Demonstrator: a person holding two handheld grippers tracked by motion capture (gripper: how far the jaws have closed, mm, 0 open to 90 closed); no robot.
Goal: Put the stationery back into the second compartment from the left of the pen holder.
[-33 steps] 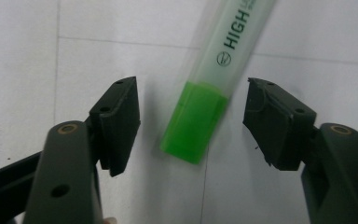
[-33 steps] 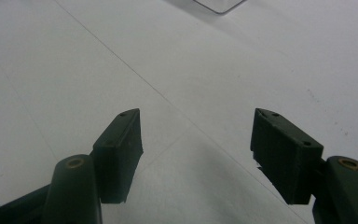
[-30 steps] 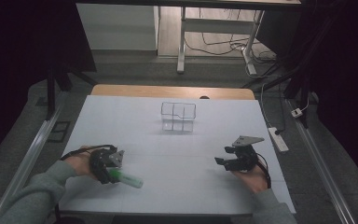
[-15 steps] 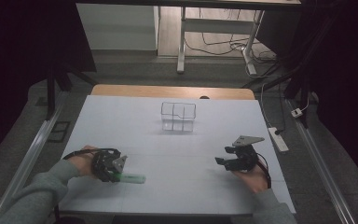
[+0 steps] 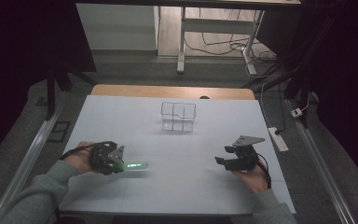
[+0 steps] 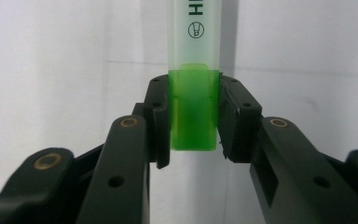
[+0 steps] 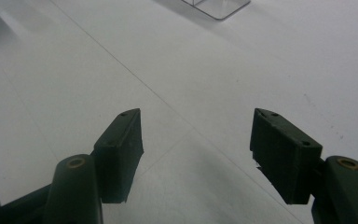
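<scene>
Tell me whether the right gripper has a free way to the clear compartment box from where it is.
Probably yes. The right gripper is open with nothing between its jaws, and bare white table lies between it and the clear compartment box. The left gripper, shut on the green highlighter, stays off to the side.

Grey sleeves, 2 black grippers, left gripper [image 5: 116, 161], right gripper [image 5: 221, 158], brass-coloured pivot rivets, trailing black cables

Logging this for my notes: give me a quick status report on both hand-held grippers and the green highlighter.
Left hand-held gripper shut on green highlighter. Right hand-held gripper open, nothing between jaws. Clear organizer stands apart, mid-table.
</scene>
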